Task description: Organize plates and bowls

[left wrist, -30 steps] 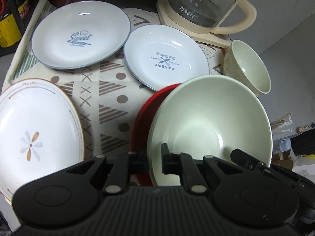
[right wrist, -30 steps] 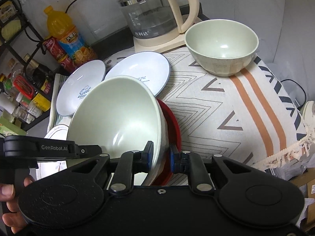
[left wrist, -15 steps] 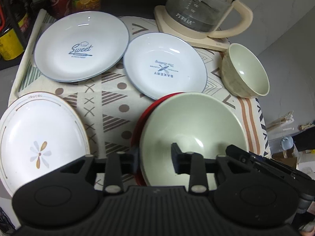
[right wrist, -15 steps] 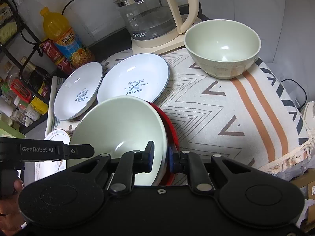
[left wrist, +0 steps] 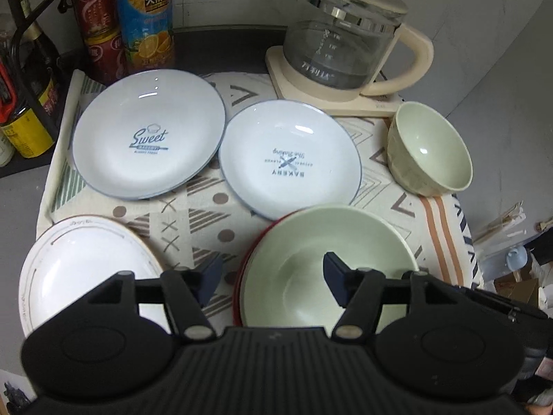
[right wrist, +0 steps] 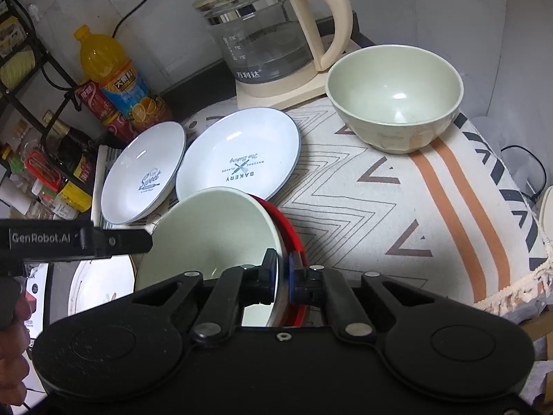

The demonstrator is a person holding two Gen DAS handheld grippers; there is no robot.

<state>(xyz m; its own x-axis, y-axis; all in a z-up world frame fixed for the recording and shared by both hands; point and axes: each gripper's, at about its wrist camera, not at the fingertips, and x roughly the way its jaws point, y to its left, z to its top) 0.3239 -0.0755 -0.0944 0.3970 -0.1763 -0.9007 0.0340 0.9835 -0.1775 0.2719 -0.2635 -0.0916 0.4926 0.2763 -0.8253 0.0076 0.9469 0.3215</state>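
Note:
A pale green shallow bowl [left wrist: 328, 263] lies in a red plate [left wrist: 252, 249] at the table's front. My right gripper [right wrist: 284, 269] is shut on the rims of the green bowl [right wrist: 214, 231] and red plate [right wrist: 292, 235]. My left gripper [left wrist: 271, 273] is open, its fingers astride the bowl's near rim without touching it. Behind are a "Sweet" plate [left wrist: 148, 138], a "Bakery" plate [left wrist: 290, 159] and a deep green bowl [left wrist: 428, 148]. A white flower plate [left wrist: 86, 276] lies front left.
A glass kettle [left wrist: 342, 52] on its cream base stands at the back. A juice bottle [left wrist: 145, 17], red cans [left wrist: 96, 24] and sauce bottles stand back left. The patterned cloth [right wrist: 397, 207] hangs over the table's right edge.
The tilted green bowl and red plate came down flat onto the table. My left gripper opened, let go of the bowl's rim and drew back upward. My right gripper stayed shut.

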